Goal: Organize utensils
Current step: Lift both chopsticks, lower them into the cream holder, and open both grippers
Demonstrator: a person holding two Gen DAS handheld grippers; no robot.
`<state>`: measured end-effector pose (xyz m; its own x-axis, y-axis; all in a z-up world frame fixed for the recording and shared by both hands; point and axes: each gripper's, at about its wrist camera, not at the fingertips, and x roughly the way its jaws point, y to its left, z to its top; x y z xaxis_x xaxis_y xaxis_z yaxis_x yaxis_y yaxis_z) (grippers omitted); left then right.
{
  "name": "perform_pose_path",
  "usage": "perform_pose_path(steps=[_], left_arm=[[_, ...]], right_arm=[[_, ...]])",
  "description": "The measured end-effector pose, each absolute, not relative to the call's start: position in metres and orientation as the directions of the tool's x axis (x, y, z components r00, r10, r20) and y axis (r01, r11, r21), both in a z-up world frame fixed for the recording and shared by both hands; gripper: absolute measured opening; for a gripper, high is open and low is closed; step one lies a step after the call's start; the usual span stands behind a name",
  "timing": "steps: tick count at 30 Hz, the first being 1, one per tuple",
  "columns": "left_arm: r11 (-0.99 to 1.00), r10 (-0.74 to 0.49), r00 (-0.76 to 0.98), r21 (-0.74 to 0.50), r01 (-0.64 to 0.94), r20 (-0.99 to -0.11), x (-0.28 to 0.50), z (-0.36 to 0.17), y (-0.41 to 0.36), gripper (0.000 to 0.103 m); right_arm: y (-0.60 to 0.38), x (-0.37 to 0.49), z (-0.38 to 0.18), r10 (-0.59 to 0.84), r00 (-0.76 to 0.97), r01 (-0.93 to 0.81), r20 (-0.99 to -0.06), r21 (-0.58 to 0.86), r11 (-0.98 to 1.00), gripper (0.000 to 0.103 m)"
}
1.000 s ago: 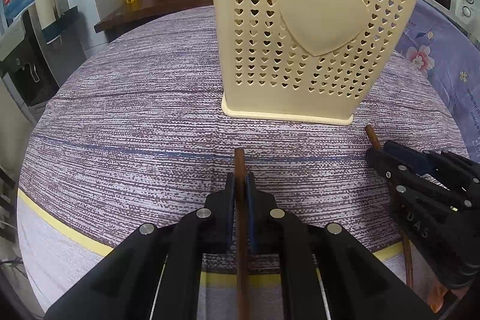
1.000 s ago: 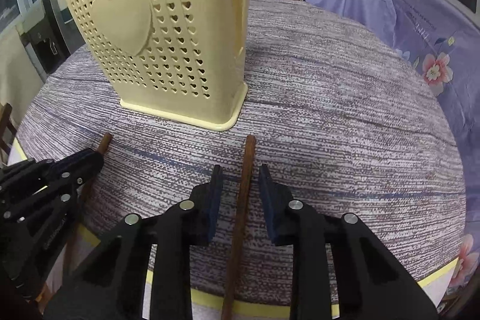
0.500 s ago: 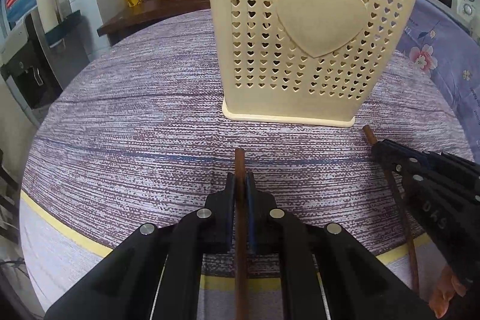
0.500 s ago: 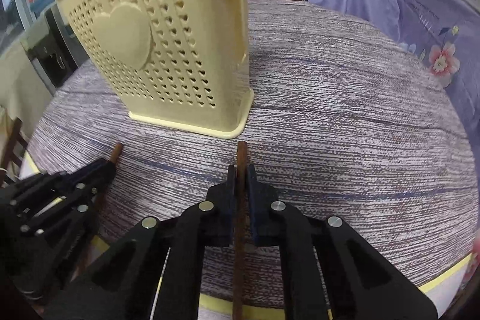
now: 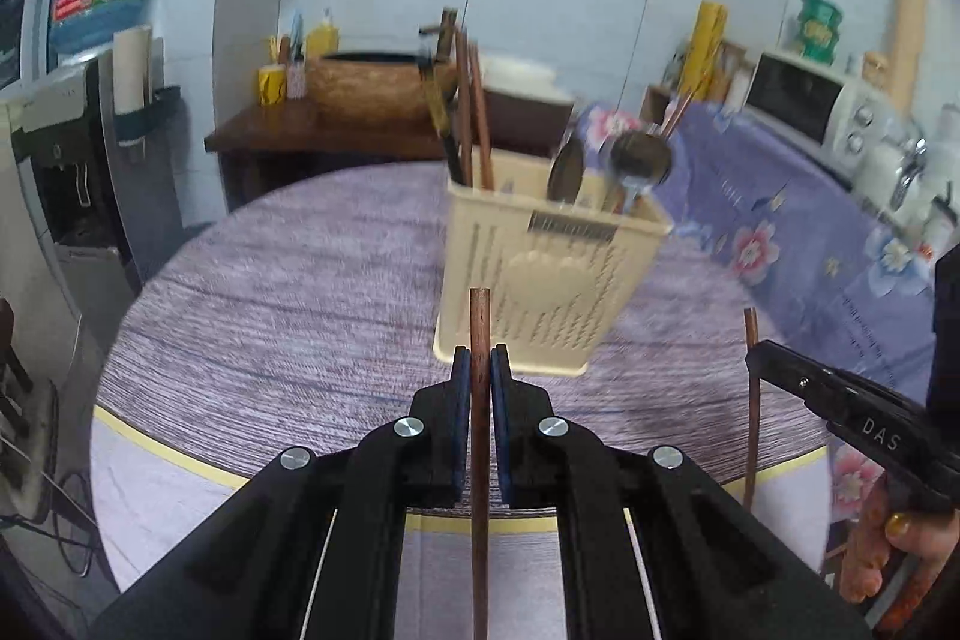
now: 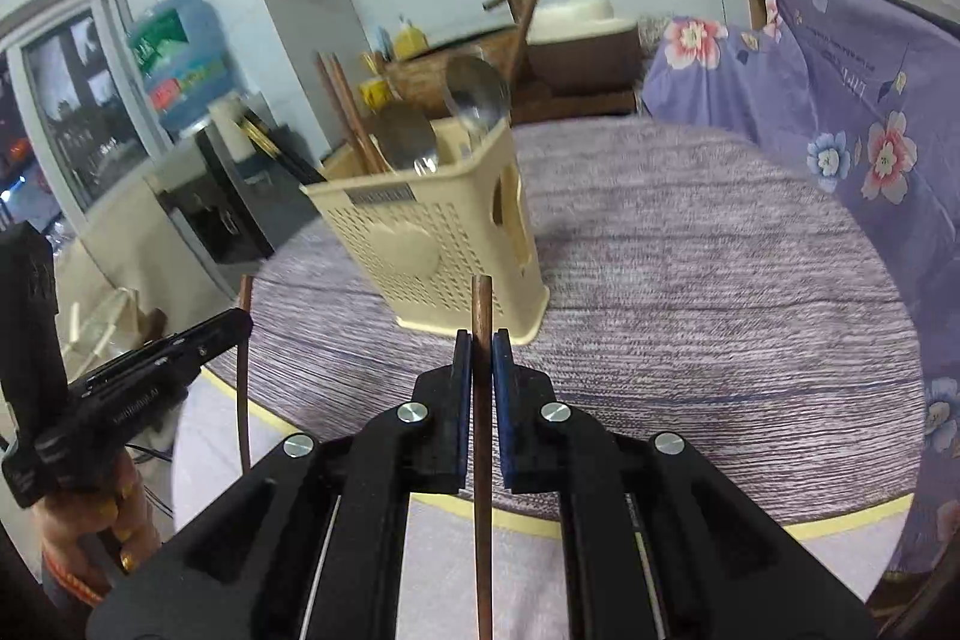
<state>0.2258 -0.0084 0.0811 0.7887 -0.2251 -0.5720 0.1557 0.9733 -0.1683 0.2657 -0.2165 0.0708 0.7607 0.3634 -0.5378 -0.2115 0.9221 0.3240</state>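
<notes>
**Both chopsticks lifted off the table**

My left gripper (image 5: pixel 479 373) held its chopstick (image 5: pixel 480 430) clamped between the blue pads, as it had a second before. My right gripper (image 6: pixel 480 358) was clamped on the second chopstick (image 6: pixel 482 430); a second earlier those jaws had stood apart with the stick lying loose between them, and they had closed onto it since.

The larger change was height. Earlier the holder (image 5: pixel 540 280) filled the upper frame of both views and its top was cut off. Now it sat smaller, at mid-frame, and I looked down on its rim, with spoons (image 5: pixel 636 157) and other chopsticks (image 5: pixel 471 112) standing inside. Both held sticks were clear of the table (image 5: pixel 300 280), tips pointing up toward the holder's near face.

In the left view the right gripper sat at the lower right edge; in the right view the left gripper sat at the lower left edge, well apart from mine. The striped cloth lay bare to the left of the holder in the left view and to its right in the right view. The yellow table edge ran just under my jaws.
</notes>
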Motion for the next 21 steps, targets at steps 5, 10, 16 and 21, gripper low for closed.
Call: perform_pose_path(steps=[5, 10, 16, 21], left_arm=[[0.964, -0.26, 0.827, -0.185, 0.192, -0.499, 0.197, 0.113, 0.001, 0.008], [0.966, -0.255, 0.84, -0.173, 0.194, -0.478, 0.194, 0.121, 0.002, 0.008], [0.966, -0.256, 0.839, -0.164, 0.201, -0.48, 0.194, 0.121, 0.001, 0.008], [0.964, -0.265, 0.846, -0.162, 0.213, -0.463, 0.194, 0.132, 0.002, 0.008]], right_arm=[[-0.227, 0.226, 0.102, 0.398, 0.782, -0.265, -0.479, 0.322, 0.909, 0.008], [-0.224, 0.214, 0.113, 0.396, 0.787, -0.286, -0.473, 0.289, 0.914, 0.008], [-0.222, 0.206, 0.119, 0.391, 0.792, -0.296, -0.469, 0.265, 0.918, 0.008], [-0.221, 0.205, 0.129, 0.397, 0.796, -0.31, -0.457, 0.255, 0.916, 0.008]])
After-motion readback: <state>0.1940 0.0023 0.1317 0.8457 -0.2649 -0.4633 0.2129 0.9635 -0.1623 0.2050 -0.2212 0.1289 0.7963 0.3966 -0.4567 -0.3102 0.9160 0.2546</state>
